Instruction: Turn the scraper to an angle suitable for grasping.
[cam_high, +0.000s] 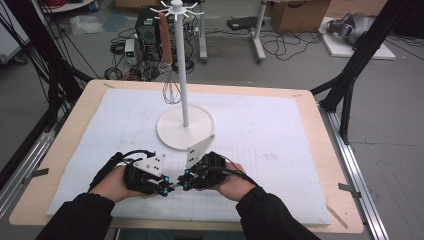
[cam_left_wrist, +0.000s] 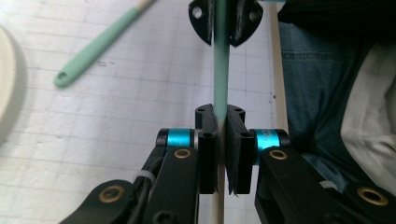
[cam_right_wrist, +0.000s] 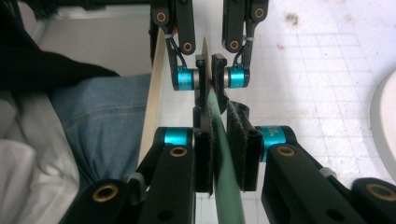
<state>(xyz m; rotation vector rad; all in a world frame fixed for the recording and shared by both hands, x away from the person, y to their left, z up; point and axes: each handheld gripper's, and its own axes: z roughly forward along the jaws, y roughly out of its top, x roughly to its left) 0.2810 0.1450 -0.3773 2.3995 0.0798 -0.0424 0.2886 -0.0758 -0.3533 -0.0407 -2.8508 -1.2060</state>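
Note:
A slim utensil with a mint-green handle (cam_left_wrist: 220, 70) and a pale wooden end spans the gap between my two grippers near the table's front edge. My left gripper (cam_left_wrist: 222, 109) is shut on it where green meets wood. My right gripper (cam_right_wrist: 219, 112) faces it tip to tip, shut on the green handle (cam_right_wrist: 226, 177). In the high view the left gripper (cam_high: 164, 191) and right gripper (cam_high: 184, 186) nearly touch, each held in a hand. A second green-handled utensil (cam_left_wrist: 98, 44) with a hole at its end lies loose on the mat.
A white stand with a round base (cam_high: 172, 134) and tall pole rises just beyond the grippers. A wire whisk (cam_high: 171, 90) hangs from its top hooks. The white gridded mat (cam_high: 280, 145) covers the wooden table. The person's lap lies past the front edge (cam_left_wrist: 276, 70).

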